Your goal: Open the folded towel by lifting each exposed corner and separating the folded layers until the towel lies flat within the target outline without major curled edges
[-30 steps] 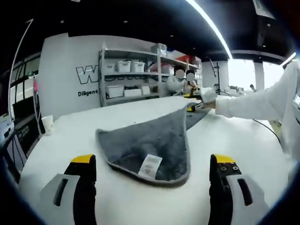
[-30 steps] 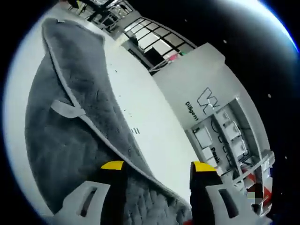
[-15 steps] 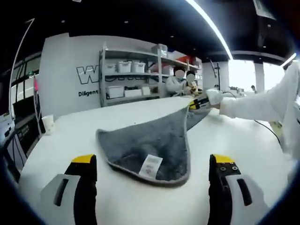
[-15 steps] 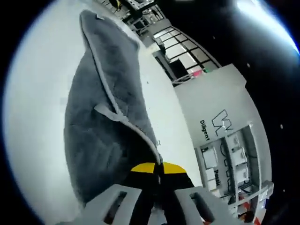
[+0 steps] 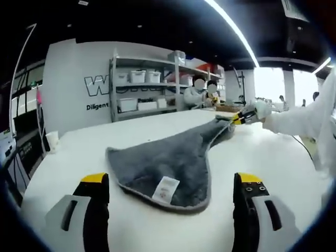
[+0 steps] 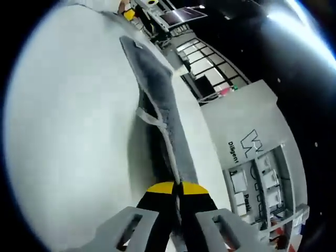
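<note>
Pinching towel [image 6: 157, 105] corner: right claw [image 6: 176, 188]

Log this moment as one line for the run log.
right claw: shut on towel corner, lifted | left claw: open, hovering | towel: partly unfolded on table

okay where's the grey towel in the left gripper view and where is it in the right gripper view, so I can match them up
Left gripper view: the grey towel lies across the middle of the white table, its far corner lifted at upper right by the right gripper.
Right gripper view: the grey towel runs edge-on from the shut jaws toward the top.
Shared landmark: the shelving with white bins.
</note>
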A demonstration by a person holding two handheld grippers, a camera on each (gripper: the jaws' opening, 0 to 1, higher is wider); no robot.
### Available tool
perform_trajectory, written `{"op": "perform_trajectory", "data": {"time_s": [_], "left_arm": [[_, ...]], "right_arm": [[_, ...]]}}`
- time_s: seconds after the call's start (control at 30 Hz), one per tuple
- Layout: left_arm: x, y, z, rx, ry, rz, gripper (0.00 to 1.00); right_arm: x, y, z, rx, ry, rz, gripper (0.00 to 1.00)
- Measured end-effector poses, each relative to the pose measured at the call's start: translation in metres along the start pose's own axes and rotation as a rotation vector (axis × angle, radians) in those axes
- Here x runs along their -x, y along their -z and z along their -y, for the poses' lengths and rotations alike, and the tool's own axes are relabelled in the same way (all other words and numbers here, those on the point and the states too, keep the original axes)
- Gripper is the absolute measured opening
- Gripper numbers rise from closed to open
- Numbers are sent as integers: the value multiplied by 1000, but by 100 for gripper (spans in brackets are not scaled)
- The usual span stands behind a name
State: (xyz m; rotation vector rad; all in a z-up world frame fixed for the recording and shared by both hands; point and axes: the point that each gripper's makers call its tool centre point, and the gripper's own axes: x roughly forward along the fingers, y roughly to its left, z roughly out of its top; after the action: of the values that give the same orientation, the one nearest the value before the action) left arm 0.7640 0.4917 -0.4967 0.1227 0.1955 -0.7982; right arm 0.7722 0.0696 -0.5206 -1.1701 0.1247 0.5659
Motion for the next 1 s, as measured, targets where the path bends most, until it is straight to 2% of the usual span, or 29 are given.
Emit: {"op": "perform_trajectory", "data": {"time_s": [0.17,0.37,0.83,1.0], "left_arm": [[-1,-1,3,-1,11,1,97],[-1,0,4,0,16,1,97],[-3,6,4,5,15,-22,96],[-5,8,7,-1,22,-33,96]], "right_arm": [[26,-5,-19,-38,2,2,0],[47,-11,-41,-55,-9,2,0],[84,-25,-80,-108,-40,4,0],[90,-28,-88,-124,-47,4,0]]}}
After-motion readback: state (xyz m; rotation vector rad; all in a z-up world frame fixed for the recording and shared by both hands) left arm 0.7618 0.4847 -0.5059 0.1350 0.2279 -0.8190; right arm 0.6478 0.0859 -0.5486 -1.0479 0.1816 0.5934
